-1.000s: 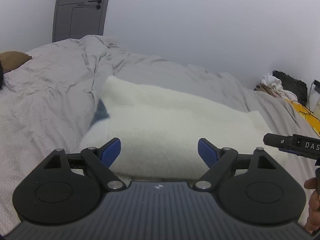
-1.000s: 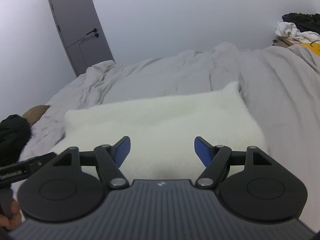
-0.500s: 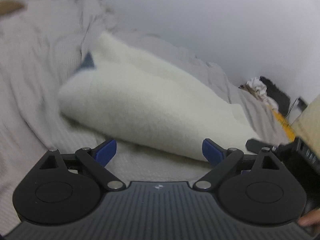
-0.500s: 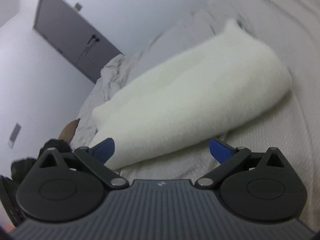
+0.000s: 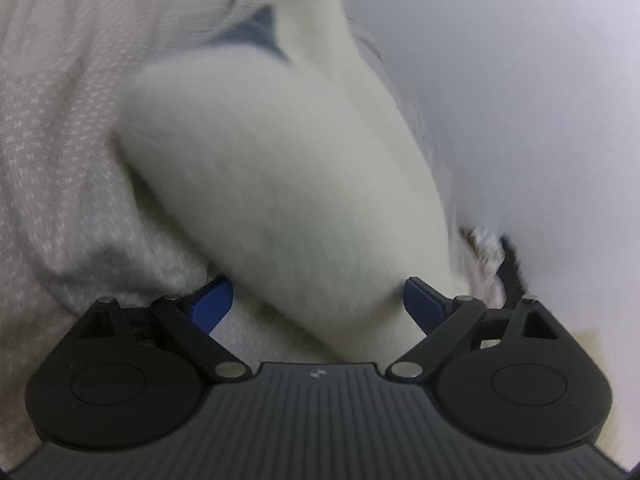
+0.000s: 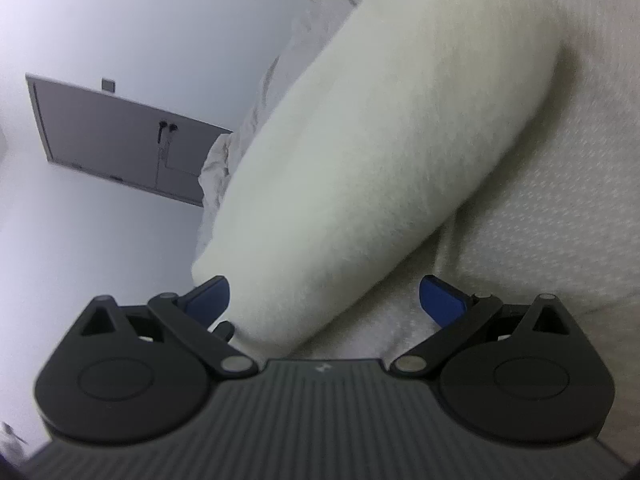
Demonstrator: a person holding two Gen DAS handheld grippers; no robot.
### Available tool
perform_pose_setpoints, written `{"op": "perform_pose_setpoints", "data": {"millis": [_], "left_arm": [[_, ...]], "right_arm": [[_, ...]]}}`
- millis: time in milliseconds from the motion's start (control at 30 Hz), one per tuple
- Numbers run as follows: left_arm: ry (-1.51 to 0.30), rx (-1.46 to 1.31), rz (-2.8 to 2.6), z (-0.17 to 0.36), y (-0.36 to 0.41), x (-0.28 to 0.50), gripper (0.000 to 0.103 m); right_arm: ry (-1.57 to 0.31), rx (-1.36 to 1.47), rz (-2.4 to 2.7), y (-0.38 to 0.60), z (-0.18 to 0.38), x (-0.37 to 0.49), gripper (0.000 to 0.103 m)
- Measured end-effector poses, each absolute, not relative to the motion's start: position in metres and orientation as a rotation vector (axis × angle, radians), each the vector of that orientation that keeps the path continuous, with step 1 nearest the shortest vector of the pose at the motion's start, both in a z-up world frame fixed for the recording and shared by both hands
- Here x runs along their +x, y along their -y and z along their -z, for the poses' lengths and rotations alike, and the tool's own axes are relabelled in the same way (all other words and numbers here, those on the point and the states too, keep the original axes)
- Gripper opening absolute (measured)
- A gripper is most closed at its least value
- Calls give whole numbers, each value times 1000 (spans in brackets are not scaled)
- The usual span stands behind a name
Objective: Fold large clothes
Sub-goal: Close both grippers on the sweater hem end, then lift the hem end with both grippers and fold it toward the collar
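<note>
Now my left gripper has its jaws spread wide, and the near edge of the white fleece garment lies between the blue pads without being pinched. My right gripper stands just as wide, having just been opening, with the fleece's end at its left pad and bare cover by the other. Beyond, the folded fleece runs diagonally up through the middle of both views on the grey bedcover. A dark blue patch shows at upper centre of the left view; a grey door sits tilted at the right view's left.
</note>
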State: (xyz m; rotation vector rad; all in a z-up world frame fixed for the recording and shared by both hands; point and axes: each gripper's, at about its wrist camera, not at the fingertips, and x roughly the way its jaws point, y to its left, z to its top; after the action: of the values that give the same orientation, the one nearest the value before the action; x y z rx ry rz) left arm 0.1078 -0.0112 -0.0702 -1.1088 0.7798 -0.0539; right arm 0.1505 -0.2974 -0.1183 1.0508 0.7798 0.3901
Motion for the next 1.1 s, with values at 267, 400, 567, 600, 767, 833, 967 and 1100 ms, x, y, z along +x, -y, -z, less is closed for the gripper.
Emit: {"op": "perform_pose_setpoints", "data": {"millis": [267,400,567,600,767,833,967,1100], "left_arm": [[-648,-1285,81,83,-21,110,94],[-584,-1309,131,81,-28,110,94],[-574,-1345,121,85,-35,116,94],[-577,-1345,101,86,-37,117,94],[-600,-1384,32,94,-42,129,86],[-619,-1334,13,90,-40,132,80],[-633,-1243,-24,81,-36,137,67],[-627,-1159,-36,75,-33,142,57]], "right_arm": [[-826,1096,-387,274,135,191,103],[-750,1195,-347,283,137,199,103],[-617,1211,-437,289,115,196,103],[-607,1197,-445,288,111,194,103],[-651,1278,-331,298,135,191,103],[-641,1289,-259,305,145,191,99],[-634,1309,-238,309,147,192,91],[-653,1168,-211,301,140,192,64]]}}
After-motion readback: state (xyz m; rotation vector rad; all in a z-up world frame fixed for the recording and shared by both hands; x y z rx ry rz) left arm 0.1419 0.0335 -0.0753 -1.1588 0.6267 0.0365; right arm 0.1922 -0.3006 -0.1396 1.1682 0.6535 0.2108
